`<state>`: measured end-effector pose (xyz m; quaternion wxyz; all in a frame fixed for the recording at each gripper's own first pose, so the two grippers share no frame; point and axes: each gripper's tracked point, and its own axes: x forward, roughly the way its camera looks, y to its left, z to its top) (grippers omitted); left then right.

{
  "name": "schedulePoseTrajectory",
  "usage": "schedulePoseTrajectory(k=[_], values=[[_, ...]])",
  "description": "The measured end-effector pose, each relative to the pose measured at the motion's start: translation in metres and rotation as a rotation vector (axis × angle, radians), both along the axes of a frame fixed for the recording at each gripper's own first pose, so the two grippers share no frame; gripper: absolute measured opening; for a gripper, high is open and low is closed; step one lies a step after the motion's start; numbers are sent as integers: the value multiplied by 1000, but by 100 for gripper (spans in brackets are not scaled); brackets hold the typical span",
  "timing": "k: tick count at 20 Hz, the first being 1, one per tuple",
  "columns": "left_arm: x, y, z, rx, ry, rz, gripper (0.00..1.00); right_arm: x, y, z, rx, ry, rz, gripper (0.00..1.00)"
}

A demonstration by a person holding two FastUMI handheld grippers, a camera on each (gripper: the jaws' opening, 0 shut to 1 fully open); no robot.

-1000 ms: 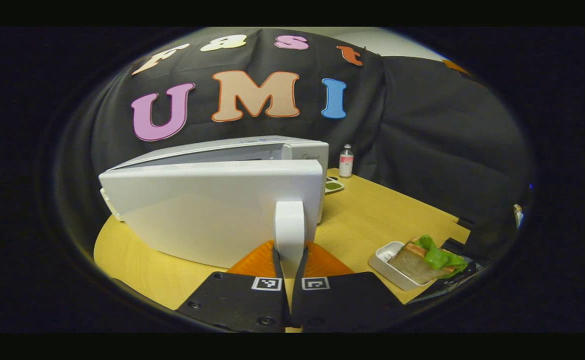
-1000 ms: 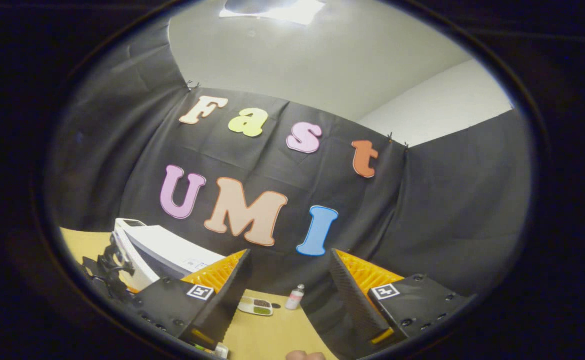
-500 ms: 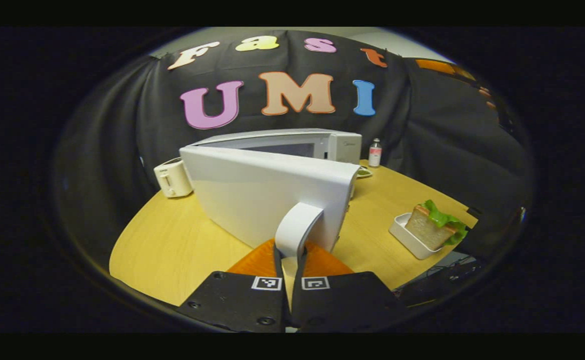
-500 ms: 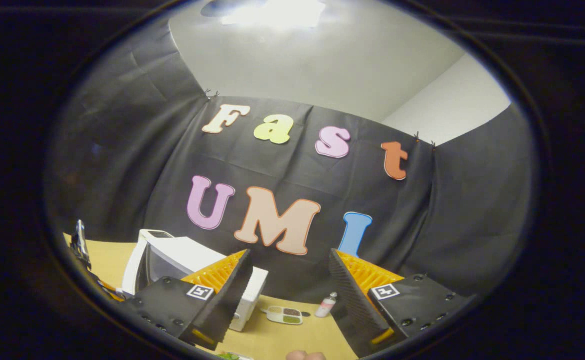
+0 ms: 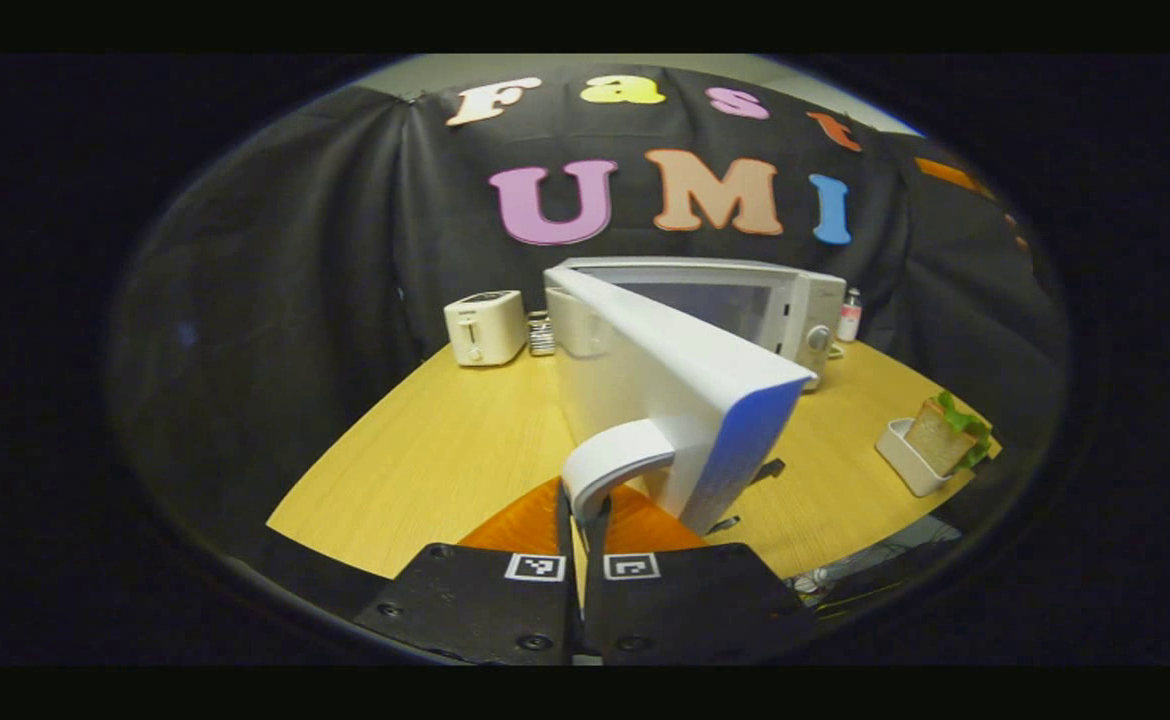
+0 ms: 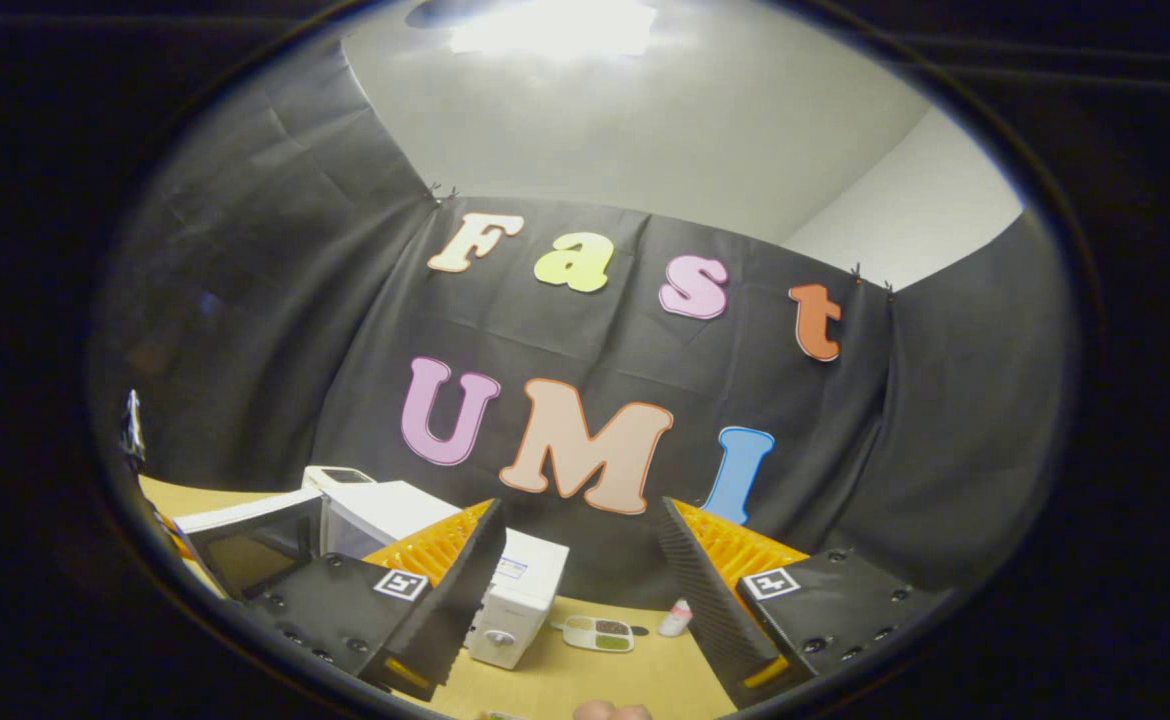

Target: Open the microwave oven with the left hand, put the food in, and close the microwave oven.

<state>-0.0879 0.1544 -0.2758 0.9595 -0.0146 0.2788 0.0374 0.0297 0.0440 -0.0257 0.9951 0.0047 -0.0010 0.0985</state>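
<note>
The left gripper [image 5: 581, 520] is clamped on the handle [image 5: 610, 465] of the microwave [image 5: 745, 300] door [image 5: 675, 390], which stands well open, so opening looks nearly done. The food [image 5: 948, 432] sits in its tray [image 5: 903, 462] at 3 o'clock on the table [image 5: 445, 450], not yet loaded. The right gripper [image 6: 580, 590] hangs with fingers apart, empty. Loading and closing remain.

Both grippers look the same build: the left gripper [image 5: 581, 520] has flat black matte plates with a small black-and-white square marker tag on each side and a few round screws near the bottom edge. The right gripper [image 6: 580, 590] has the same plates, tags and screws, plus ribbed finger faces.
</note>
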Motion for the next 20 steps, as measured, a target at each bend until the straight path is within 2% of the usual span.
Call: schedulePoseTrajectory(k=[3, 7, 10, 12, 14, 16, 17, 18, 20], values=[[-1, 2, -5, 41, 9, -57, 1, -2, 3, 2, -20, -6, 4, 96], [-1, 4, 0, 28, -16, -53, 0, -8, 5, 3, -37, -11, 2, 96], [2, 2, -2, 31, -5, -87, 1, -9, 3, 0, -51, -6, -2, 96], [0, -1, -3, 35, 19, -103, 6, -9, 3, 1, -52, -6, -7, 96], [3, -2, 0, 60, 15, -107, 25, -11, 5, 0, -41, 2, -1, 97], [5, -1, 2, 81, 8, -99, 72, -14, 5, 0, -39, 8, 4, 96], [6, -4, 2, 86, 5, -103, 87, -15, 3, 1, -41, 7, 2, 96], [6, -6, 2, 94, 5, -106, 92, -16, 2, 1, -45, 7, -1, 96], [7, -7, 3, 96, 5, -108, 93, -16, -2, -3, -51, 14, -9, 96]])
